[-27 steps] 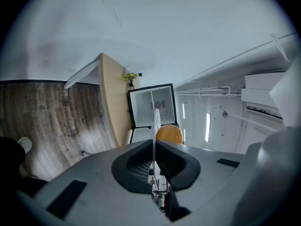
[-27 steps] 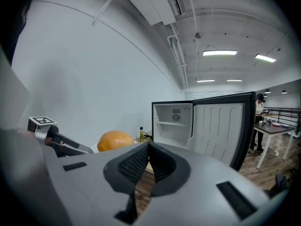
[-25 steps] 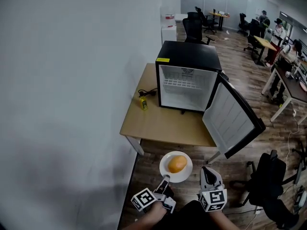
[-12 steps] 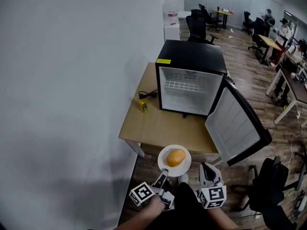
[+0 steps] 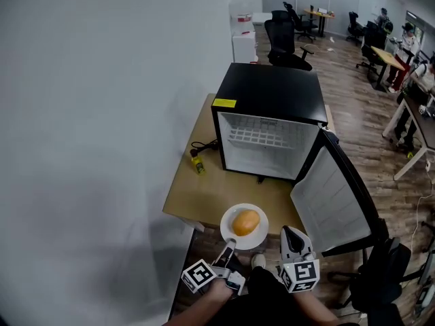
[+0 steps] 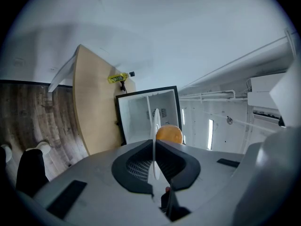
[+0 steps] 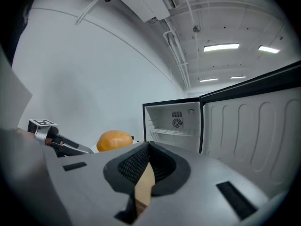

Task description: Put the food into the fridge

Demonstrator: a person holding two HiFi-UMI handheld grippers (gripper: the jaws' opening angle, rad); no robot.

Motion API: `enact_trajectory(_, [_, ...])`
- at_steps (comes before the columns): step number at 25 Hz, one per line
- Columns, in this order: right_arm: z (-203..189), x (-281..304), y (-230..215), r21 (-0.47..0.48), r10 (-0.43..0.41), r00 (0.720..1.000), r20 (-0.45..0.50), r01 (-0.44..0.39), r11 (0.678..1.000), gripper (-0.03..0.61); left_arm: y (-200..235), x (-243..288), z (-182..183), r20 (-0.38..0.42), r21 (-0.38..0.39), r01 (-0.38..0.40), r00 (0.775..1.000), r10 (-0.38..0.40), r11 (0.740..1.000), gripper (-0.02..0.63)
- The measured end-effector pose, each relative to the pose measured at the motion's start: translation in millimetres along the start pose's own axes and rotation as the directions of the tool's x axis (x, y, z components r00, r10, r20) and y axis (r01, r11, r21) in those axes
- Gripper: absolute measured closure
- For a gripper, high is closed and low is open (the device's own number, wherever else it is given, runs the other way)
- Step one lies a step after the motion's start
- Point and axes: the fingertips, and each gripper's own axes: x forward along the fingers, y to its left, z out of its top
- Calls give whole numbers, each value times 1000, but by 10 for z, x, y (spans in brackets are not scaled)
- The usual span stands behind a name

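A white plate [image 5: 257,238] carries a round orange piece of food [image 5: 245,221] over the front edge of the wooden table [image 5: 197,195]. My left gripper [image 5: 229,252] is shut on the plate's near rim. In the left gripper view the plate [image 6: 154,126] stands edge-on between the jaws, the food [image 6: 169,133] behind it. My right gripper [image 5: 291,235] hovers just right of the plate, shut and holding nothing; its own view shows the food [image 7: 114,140] to its left. The black mini fridge [image 5: 272,92] stands open on the table, its white inside bare.
The fridge door [image 5: 335,197] swings out to the right, past the table's edge. A small yellow item with a black cable [image 5: 197,164] lies left of the fridge. A grey wall runs along the left. Office chairs [image 5: 285,43] and desks stand behind.
Both grippers and the plate have come nearer to the fridge: the plate was over the floor before the table and now overlaps the table's front edge. Both grips are unchanged.
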Motion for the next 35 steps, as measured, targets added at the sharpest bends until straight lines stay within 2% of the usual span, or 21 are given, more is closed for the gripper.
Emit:
enact_trajectory(5, [133,315,-197,5,27,1000,-1,-27,1000,518,-91,458,56,5,-33,29,1000,-29,999,592])
enact_trajectory(10, [246,633,-409,3,48,999,6,-48,999,518,-121,877,146,-7,-19,34,999,-35,999,592])
enact_trajectory(14, [306,872,-665,4,44,999,8,-44,999,518,-197,1257,171,-6,-39,62,998,-63,997,592])
enact_trajectory(17, [341,1029,-838,7,40,999,6,-40,999,518,-192,1492,193,-15,-24,43,999,-44,999,592])
enact_trajectory(20, [414,1176,-978,10,34,999,17,-34,999,518,-251,1757,215,-13,-35,69,997,-70,997,592])
enact_trajectory(29, [463,1426,-1196,-10,50,999,19,-50,999,518,-210,2439,225,-23,-27,74,997,-75,997,592])
enact_trajectory(33, [456,1490,-1301,2,43,999,15,-43,999,518,-182,2692,203,-44,-20,47,998,-47,999,592])
enact_trajectory(35, [471,1504,-1342,2,41,999,13,-41,999,518,-245,2829,194,-51,-28,65,996,-66,997,592])
